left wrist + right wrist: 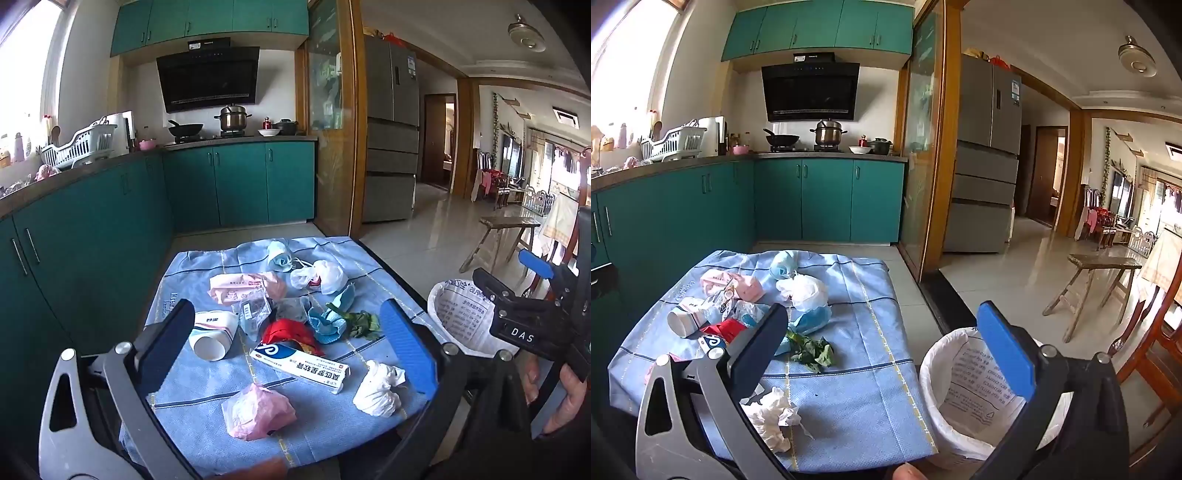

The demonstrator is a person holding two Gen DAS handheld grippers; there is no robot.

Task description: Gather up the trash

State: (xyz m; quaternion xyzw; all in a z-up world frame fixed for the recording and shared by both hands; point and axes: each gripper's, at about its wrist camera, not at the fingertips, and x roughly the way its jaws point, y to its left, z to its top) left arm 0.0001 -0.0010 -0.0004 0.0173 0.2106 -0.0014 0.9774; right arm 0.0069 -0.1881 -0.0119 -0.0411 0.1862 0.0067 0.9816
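The left gripper (291,339) has its jaws wide apart and holds nothing; it hangs above the near part of the table (207,266), over a white box (301,365) and a paper cup (212,338). The right gripper (886,347) is also wide open and empty, above the table's right edge. Trash lies scattered on the blue cloth (849,398): a crumpled tissue (772,417) at the near edge, green leaves (812,352) in the middle. The lined bin (956,406) stands just beside the near right corner.

One paper cup (212,338), one toothpaste box (300,365), one red wrapper (286,330), one leafy scrap (364,323), two pink bags (258,413), one white tissue wad (378,387), one lined bin (964,398), two claws (291,343).
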